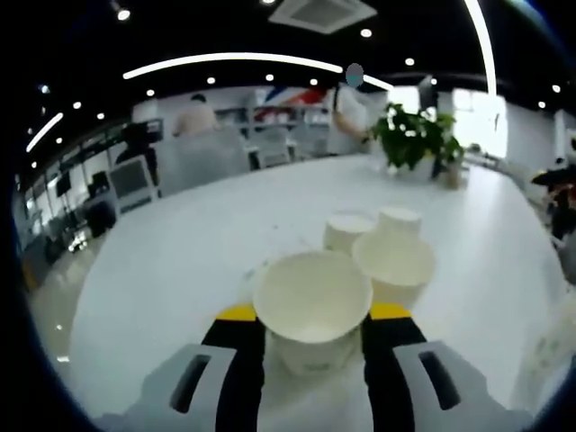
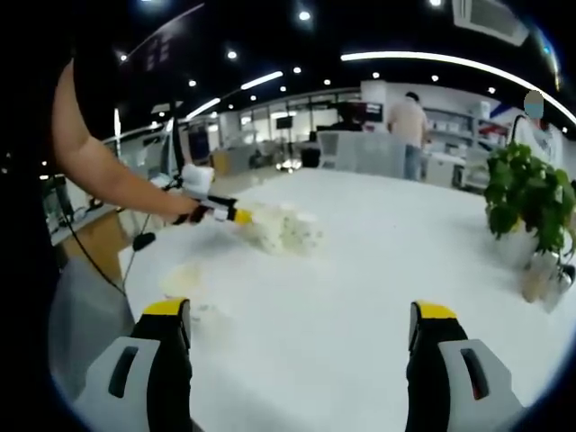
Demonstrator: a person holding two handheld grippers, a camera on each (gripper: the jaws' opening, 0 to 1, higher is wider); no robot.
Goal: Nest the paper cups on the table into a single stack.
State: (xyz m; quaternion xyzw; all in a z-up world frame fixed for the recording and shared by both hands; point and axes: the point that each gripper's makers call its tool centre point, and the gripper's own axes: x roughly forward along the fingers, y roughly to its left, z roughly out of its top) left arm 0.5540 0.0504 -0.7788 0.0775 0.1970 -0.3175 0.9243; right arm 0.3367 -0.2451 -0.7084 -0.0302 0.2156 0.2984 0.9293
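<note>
No legible txt in either view. Paper cups [image 1: 313, 310] on the surface [image 1: 180, 261]: plain white, no print or logo readable. Far wall has a red/blue graphic [image 1: 292, 95], too blurred to read. Monitors [image 1: 131, 177] far left: nothing readable on-screen.

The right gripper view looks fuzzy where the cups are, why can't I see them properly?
In the right gripper view the cups sit far off, washed out white against the white table, so they smear into one blob beside the left tongs. In the left gripper view the nearest cup is close and fairly sharp, though the lens bends the ceiling lights into curves.
</note>
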